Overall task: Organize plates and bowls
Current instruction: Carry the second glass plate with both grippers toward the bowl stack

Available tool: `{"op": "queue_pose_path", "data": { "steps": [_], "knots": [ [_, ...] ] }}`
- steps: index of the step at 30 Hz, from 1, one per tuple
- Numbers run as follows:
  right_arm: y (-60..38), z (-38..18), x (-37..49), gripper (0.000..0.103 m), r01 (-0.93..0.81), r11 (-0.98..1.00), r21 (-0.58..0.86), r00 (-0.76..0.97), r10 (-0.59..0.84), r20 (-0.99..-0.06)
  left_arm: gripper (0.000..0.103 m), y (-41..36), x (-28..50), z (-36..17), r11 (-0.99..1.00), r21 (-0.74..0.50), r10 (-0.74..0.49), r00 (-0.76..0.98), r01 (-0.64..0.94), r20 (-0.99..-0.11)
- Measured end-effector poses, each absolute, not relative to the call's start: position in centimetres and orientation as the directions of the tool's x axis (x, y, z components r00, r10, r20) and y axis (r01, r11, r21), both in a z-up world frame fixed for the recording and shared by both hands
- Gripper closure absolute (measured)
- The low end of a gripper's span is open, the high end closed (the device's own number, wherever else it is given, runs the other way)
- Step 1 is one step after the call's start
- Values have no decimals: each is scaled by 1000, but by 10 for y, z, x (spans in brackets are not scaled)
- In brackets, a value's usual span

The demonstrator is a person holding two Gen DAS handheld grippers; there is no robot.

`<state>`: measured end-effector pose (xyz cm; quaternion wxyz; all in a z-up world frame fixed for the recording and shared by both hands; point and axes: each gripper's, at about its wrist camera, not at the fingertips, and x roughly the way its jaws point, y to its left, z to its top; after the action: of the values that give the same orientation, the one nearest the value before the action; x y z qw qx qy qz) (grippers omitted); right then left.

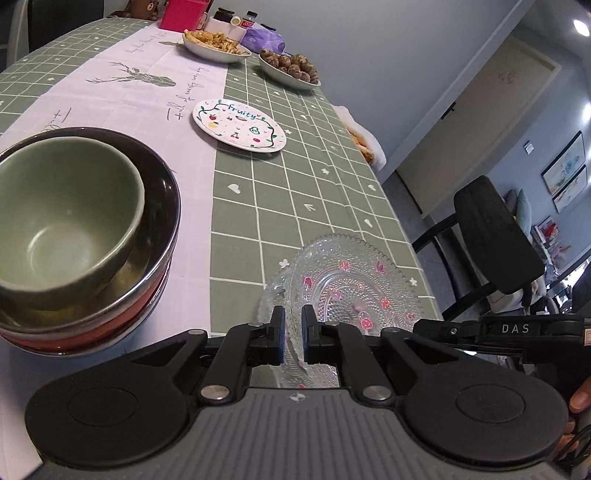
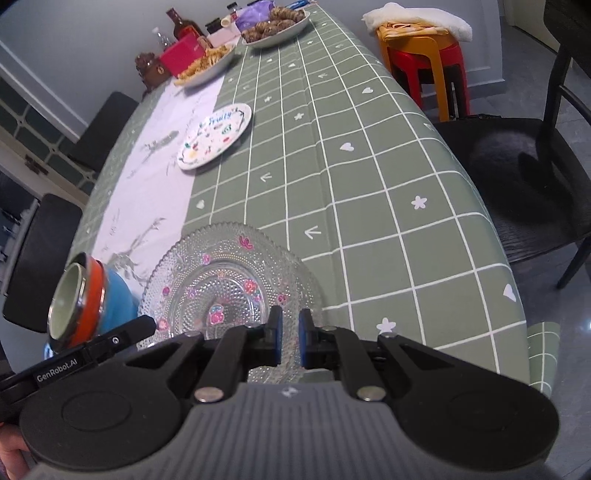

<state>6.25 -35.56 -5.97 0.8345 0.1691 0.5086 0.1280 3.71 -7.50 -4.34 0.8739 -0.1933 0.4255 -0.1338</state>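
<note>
A clear glass plate with pink flowers (image 1: 354,288) (image 2: 225,284) lies near the table's front edge. My left gripper (image 1: 293,325) is shut on its rim. My right gripper (image 2: 290,326) is closed on the plate's near rim too. A white "fruity" plate (image 1: 240,123) (image 2: 216,138) lies farther along the table. A stack of bowls stands at the left: a green bowl (image 1: 62,221) (image 2: 68,299) inside a steel bowl (image 1: 159,236), on an orange bowl (image 1: 110,332) (image 2: 94,295). A blue bowl (image 2: 118,302) shows under them in the right wrist view.
Two white dishes of food (image 1: 218,42) (image 1: 288,68) stand at the far end with jars, a red box (image 1: 183,14) and a purple bag. Black chairs (image 1: 495,236) (image 2: 517,162) stand beside the table's right edge. Stacked stools (image 2: 424,59) stand farther back.
</note>
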Motion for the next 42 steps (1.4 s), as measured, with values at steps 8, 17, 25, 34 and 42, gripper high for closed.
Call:
{"op": "queue_pose_path", "data": {
  "steps": [8, 17, 25, 34, 42],
  "knots": [
    [-345, -66, 67, 96, -43, 941, 337, 432, 322, -843, 94, -82, 41, -55, 908, -411, -372, 599, 77, -709],
    [-339, -69, 70, 97, -43, 956, 289, 437, 278, -856, 93, -86, 41, -60, 923, -374, -351, 598, 91, -721],
    [-331, -71, 69, 97, -58, 970, 237, 436, 238, -868, 94, -94, 38, -58, 945, -300, -318, 606, 134, -730],
    [-331, -69, 70, 97, -56, 969, 241, 445, 240, -863, 94, -102, 36, -59, 961, -218, -275, 618, 168, -737],
    [-332, -67, 69, 83, -59, 960, 274, 443, 271, -855, 93, -102, 34, -58, 962, -218, -274, 623, 166, -733]
  ]
}}
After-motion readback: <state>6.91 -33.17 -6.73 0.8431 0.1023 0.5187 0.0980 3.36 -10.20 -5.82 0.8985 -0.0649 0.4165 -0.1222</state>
